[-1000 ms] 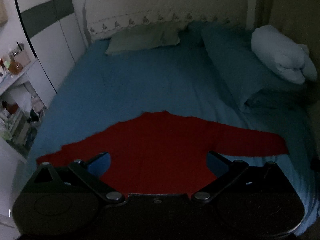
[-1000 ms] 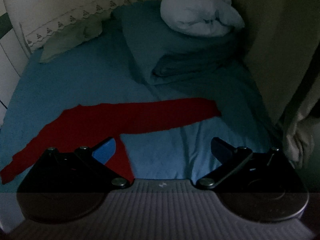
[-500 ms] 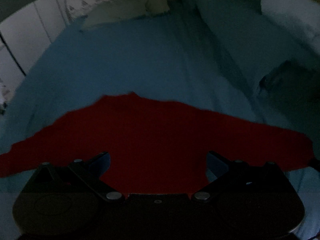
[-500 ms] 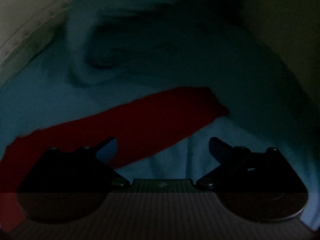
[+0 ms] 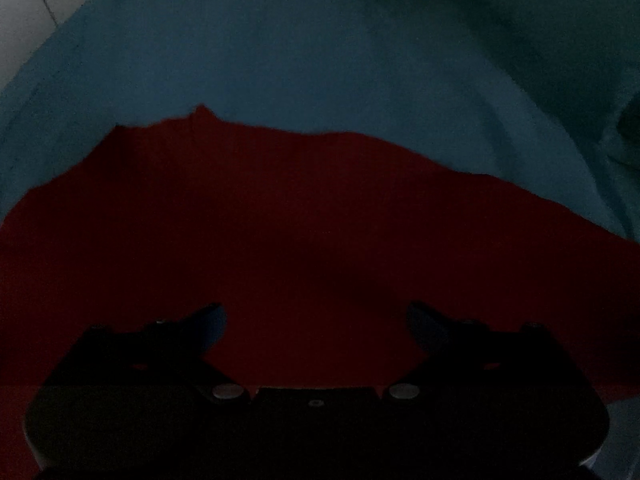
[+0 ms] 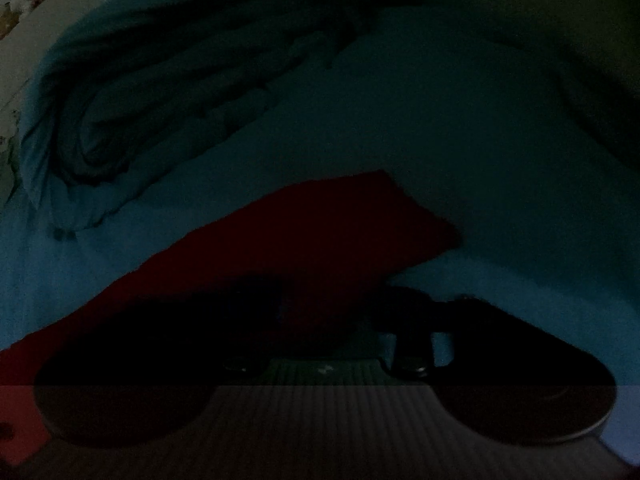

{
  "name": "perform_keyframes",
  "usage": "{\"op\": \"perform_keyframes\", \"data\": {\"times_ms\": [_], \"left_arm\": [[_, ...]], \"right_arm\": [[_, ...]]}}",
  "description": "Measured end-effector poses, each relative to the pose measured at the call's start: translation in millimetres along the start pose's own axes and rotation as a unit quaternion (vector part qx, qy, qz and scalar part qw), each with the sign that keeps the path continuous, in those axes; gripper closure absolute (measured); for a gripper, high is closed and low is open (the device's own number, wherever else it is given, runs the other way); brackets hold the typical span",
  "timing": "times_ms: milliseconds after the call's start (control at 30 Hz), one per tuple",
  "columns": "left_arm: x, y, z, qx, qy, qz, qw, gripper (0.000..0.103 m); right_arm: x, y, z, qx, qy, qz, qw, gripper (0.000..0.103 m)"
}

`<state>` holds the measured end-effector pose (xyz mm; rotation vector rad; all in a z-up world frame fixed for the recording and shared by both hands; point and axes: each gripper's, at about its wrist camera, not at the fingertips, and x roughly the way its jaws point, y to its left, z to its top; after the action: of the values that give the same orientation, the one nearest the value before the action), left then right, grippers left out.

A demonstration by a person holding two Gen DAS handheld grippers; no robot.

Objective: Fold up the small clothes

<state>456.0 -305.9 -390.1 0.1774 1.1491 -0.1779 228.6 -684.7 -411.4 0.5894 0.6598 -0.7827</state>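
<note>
A red long-sleeved top (image 5: 304, 216) lies flat on the blue bed sheet (image 5: 304, 60), sleeves spread to both sides. My left gripper (image 5: 316, 316) is open, low over the middle of the top's body, fingers wide apart. In the right wrist view the top's right sleeve (image 6: 320, 228) lies on the sheet. My right gripper (image 6: 332, 300) is down at the sleeve; its fingers have come closer together with red cloth between them. The view is very dark and I cannot tell whether they grip it.
A folded blue duvet (image 6: 132, 92) is bunched at the back left in the right wrist view. A white wardrobe (image 5: 24, 16) stands at the bed's left edge. A dark wall or curtain (image 6: 560, 8) borders the bed on the right.
Both grippers have dropped low toward the bed and moved forward. The right gripper's fingers have drawn in around the red sleeve. The left gripper stays open.
</note>
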Motion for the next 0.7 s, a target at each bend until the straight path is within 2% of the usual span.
{"op": "perform_keyframes", "data": {"times_ms": [67,200,333,400,467,600,700], "left_arm": [[11.4,0.2,1.0,-0.006,0.012,-0.003,0.9999,0.003],[20.5,0.3,0.1,0.002,0.015,0.001,0.9999,0.0],[13.6,11.6,5.5,0.002,0.025,-0.02,0.9995,0.0],[-1.1,28.0,8.2,-0.005,0.005,-0.022,0.9997,0.0],[-25.9,54.9,8.3,-0.016,-0.038,-0.006,0.9991,0.0],[-67.8,129.2,6.2,-0.032,-0.09,0.029,0.995,0.0],[-82.9,190.1,-0.8,-0.045,-0.095,0.066,0.9922,0.0]], "right_arm": [[-3.6,3.2,2.8,-0.011,-0.007,-0.003,1.0,0.08],[-21.5,30.9,6.4,-0.047,-0.028,0.007,0.998,0.081],[-47.8,72.2,12.7,-0.07,-0.044,0.046,0.995,0.081],[-61.9,100.5,13.8,-0.083,-0.053,0.078,0.992,0.081],[-80.7,141.4,10.8,-0.103,-0.063,0.122,0.985,0.081],[-129.1,238.4,-12.4,-0.156,-0.087,0.232,0.956,0.081],[-159.8,318.2,-60.9,-0.219,-0.088,0.318,0.918,0.081]]}}
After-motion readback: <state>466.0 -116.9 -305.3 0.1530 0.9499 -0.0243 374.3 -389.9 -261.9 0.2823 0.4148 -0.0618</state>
